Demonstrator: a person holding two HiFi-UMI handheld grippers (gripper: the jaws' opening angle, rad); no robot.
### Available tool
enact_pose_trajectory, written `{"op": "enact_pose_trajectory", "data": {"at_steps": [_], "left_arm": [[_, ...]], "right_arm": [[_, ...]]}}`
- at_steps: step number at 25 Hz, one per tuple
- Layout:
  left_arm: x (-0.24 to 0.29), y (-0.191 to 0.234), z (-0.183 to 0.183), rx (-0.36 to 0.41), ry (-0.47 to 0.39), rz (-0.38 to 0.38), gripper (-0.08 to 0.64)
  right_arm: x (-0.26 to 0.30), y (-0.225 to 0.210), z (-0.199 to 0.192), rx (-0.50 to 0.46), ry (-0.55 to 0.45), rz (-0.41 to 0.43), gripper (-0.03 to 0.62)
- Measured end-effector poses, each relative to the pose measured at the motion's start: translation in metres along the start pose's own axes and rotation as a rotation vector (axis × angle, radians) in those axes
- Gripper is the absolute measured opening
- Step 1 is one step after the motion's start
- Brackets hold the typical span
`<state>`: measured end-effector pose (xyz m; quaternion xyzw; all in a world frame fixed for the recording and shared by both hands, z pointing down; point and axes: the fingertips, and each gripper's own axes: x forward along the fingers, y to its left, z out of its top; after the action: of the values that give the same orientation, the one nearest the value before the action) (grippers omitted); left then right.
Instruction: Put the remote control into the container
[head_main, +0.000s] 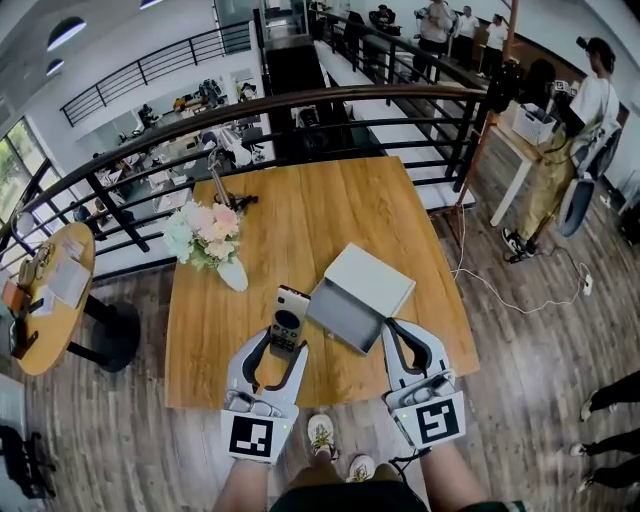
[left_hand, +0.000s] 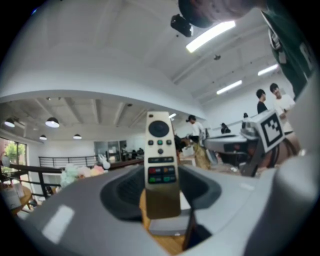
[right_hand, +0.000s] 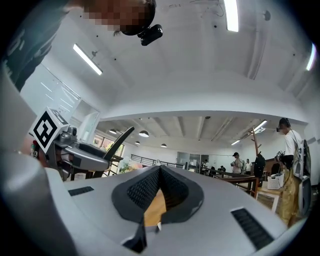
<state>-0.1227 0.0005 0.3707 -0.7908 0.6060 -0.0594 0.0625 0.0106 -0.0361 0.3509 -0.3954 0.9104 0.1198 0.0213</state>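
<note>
A gold remote control (head_main: 289, 318) with a black top end is held upright over the wooden table (head_main: 300, 220), near its front edge. My left gripper (head_main: 285, 345) is shut on its lower part. The left gripper view shows the remote control (left_hand: 161, 165) standing between the jaws, buttons toward the camera, with my left gripper (left_hand: 161, 202) closed on it. Just right of the remote sits the grey box-shaped container (head_main: 358, 296). Beside the container's near right corner, my right gripper (head_main: 392, 330) is shut and holds nothing. In the right gripper view, the right gripper (right_hand: 160, 175) has its jaws meeting.
A bunch of pale flowers in a white vase (head_main: 208, 240) stands at the table's left. A small black stand (head_main: 220, 180) is behind it. A black railing (head_main: 300, 110) runs behind the table. A person's shoes (head_main: 322, 436) show below the front edge.
</note>
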Motion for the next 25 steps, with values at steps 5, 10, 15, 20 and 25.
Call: {"op": "enact_pose_trajectory", "data": {"at_steps": [5, 10, 15, 20, 25], "left_arm": [[0.026, 0.025, -0.002, 0.002, -0.014, -0.028, 0.202], [0.045, 0.046, -0.001, 0.012, -0.019, -0.061, 0.202], [0.057, 0.065, -0.005, 0.019, -0.029, -0.083, 0.202], [0.063, 0.078, -0.010, 0.012, -0.039, -0.103, 0.202], [0.065, 0.082, -0.012, 0.017, -0.047, -0.130, 0.203]], "right_arm": [[0.033, -0.003, 0.000, -0.014, -0.008, -0.015, 0.017], [0.058, -0.006, 0.003, -0.035, 0.008, -0.035, 0.017], [0.076, -0.006, -0.002, -0.043, 0.014, -0.063, 0.017], [0.094, 0.001, -0.003, -0.041, 0.009, -0.077, 0.016], [0.104, 0.004, -0.003, -0.053, 0.017, -0.089, 0.016]]}}
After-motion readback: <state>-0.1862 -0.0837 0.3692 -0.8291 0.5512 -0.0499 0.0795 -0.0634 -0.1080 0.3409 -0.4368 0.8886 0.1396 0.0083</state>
